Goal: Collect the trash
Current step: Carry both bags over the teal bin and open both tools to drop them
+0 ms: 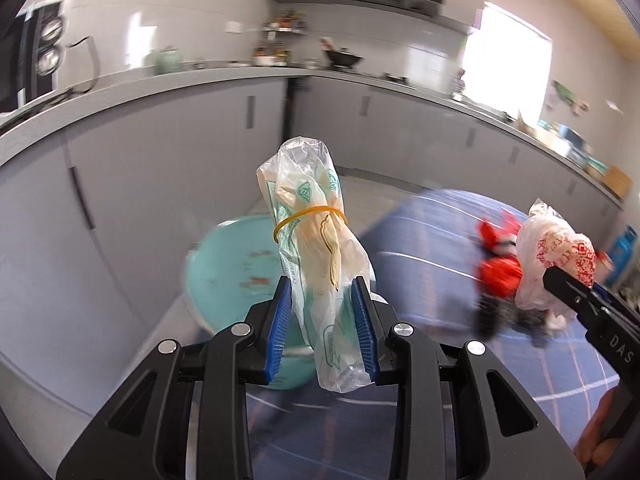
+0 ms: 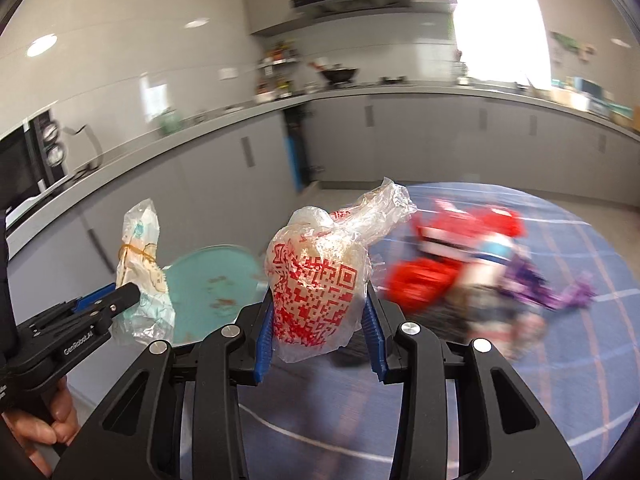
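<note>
Above the blue checked worktop (image 2: 520, 380): two bags up and held, more litter left.
Clamped in the left hand-held gripper (image 1: 323, 320), between its blue pads, a clear green-printed bag (image 1: 312, 240) tied with a yellow rubber band (image 1: 308, 214), standing upright over the teal bowl (image 1: 224, 264). Pinched in the right hand-held gripper (image 2: 320, 320), jaws narrowed on it, a white bag with red QR print (image 2: 316, 284), clear of the cloth. Two pieces collected, then, by the look of it. Still lying on the worktop: red wrappers (image 2: 424, 280) and purple scraps (image 2: 536, 284), blurred, just beside each other. No bin in view, so drop-off and that remaining pile seemingly yet to do.
</note>
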`<action>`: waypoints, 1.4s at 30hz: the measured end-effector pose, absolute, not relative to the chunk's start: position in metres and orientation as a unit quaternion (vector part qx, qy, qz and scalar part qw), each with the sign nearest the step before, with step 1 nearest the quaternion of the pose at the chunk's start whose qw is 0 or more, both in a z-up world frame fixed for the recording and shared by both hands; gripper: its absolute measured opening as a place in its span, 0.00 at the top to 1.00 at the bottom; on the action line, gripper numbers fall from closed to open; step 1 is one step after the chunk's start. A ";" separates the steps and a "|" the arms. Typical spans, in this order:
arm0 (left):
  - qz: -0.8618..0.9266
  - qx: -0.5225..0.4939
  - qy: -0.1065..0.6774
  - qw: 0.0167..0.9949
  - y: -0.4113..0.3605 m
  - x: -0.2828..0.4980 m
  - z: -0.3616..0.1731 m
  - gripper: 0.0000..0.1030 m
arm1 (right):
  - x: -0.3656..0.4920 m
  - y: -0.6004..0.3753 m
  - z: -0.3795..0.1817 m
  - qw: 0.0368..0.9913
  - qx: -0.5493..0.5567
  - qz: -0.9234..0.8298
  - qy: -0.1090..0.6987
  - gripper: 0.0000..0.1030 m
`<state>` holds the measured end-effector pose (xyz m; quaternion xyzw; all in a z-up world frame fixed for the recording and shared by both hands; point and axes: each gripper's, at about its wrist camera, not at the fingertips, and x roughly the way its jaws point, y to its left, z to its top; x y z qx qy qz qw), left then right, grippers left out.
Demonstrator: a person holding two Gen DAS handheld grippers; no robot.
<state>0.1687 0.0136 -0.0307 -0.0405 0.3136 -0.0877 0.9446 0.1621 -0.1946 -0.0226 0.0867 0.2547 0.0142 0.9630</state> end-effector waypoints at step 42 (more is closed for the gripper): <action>-0.018 -0.003 0.411 0.911 0.052 0.276 -0.084 0.31 | 0.286 -0.118 -0.069 0.916 0.098 0.125 0.368 0.38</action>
